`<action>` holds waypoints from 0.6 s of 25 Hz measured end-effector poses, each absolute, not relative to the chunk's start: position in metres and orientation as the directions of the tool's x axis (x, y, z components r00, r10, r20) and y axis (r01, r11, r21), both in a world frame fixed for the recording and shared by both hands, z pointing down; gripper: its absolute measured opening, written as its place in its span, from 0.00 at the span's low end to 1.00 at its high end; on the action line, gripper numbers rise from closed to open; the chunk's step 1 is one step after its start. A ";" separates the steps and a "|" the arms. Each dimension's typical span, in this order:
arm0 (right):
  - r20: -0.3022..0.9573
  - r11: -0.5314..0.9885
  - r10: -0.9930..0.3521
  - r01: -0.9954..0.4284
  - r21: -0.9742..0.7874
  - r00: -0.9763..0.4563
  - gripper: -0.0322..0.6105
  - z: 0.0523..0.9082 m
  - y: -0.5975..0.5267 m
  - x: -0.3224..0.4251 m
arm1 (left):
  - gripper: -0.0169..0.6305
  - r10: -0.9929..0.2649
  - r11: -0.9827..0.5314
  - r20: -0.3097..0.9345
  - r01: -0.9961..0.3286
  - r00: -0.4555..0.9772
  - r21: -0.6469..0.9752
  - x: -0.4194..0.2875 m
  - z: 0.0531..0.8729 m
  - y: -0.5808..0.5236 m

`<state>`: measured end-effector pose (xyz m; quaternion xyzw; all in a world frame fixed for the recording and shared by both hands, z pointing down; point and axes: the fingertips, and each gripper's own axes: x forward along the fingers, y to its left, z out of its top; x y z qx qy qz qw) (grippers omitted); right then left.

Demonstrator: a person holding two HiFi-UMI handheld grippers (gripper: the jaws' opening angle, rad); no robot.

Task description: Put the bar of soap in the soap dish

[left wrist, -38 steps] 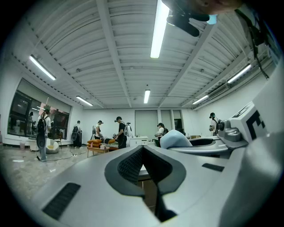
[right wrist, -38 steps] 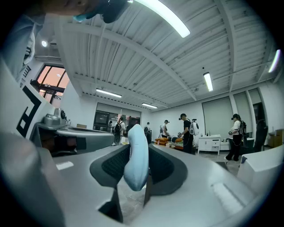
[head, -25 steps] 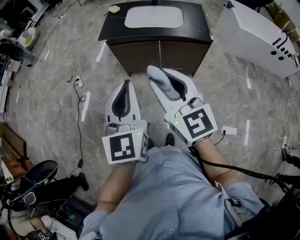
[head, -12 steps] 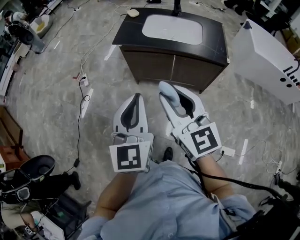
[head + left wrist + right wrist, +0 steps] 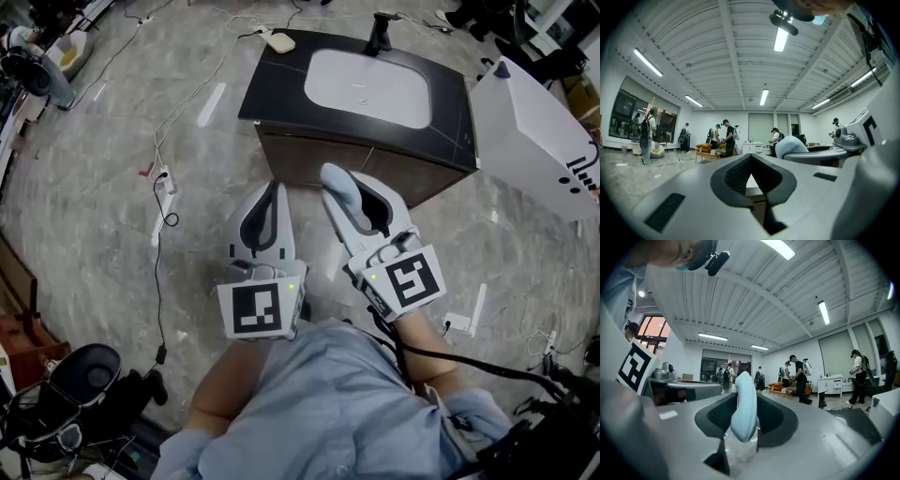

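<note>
My right gripper (image 5: 353,185) is shut on a pale blue bar of soap (image 5: 339,193), which stands on edge between the jaws; the right gripper view shows the soap (image 5: 743,414) upright in the gripper (image 5: 746,398). My left gripper (image 5: 273,188) is held level beside it, shut and empty, its tips meeting in the left gripper view (image 5: 750,162). Ahead stands a dark vanity (image 5: 281,101) with a white basin (image 5: 368,86). A small cream dish-like object (image 5: 278,41) lies at the counter's far left corner. Both grippers hang over the floor, short of the vanity.
A black faucet (image 5: 382,31) stands behind the basin. A big white slanted box (image 5: 539,141) stands to the vanity's right. Cables and a power strip (image 5: 165,192) lie on the floor at left, a black chair base (image 5: 84,373) at lower left. People stand far off.
Both grippers have moved forward toward the vanity, which now sits nearer and further right in the head view. The soap stays in the right gripper.
</note>
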<state>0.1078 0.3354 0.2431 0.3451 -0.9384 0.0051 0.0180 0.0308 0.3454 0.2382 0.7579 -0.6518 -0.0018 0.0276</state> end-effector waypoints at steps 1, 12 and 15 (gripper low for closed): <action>0.034 0.760 -0.649 -0.650 0.008 -0.760 0.24 0.241 0.326 0.098 | 0.04 -0.986 -0.160 0.032 -0.986 0.162 0.045 0.024 0.237 0.337; 0.032 0.722 -0.691 -0.690 0.040 -0.722 0.24 0.230 0.259 0.047 | 0.04 -0.972 -0.233 0.024 -0.970 0.236 0.070 -0.019 0.241 0.267; 0.030 0.709 -0.705 -0.704 0.046 -0.708 0.24 0.230 0.244 0.046 | 0.04 -0.966 -0.254 0.030 -0.964 0.257 0.076 -0.019 0.245 0.252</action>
